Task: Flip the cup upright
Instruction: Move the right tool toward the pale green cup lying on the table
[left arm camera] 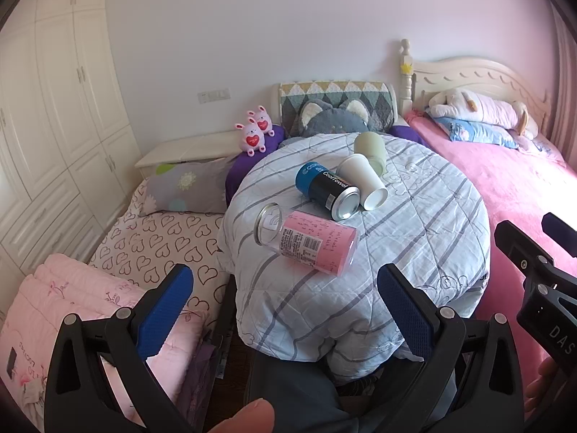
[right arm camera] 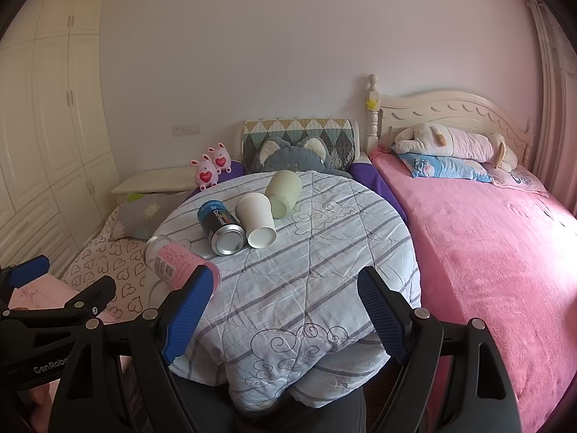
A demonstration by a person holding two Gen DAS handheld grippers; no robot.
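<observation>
A striped quilt covers the round surface between two beds. On it the white cup lies on its side, well ahead of the left gripper and right gripper, both wide open and empty.

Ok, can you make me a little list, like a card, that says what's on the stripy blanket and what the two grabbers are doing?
surface: striped quilt over a round table
white paper cup: on its side
green cup: on its side, behind the white cup
blue and black can: on its side, touching the white cup
pink-filled clear jar: on its side, near the left edge
left gripper: open, holding nothing
right gripper: open, holding nothing
upright cups: none yet
</observation>
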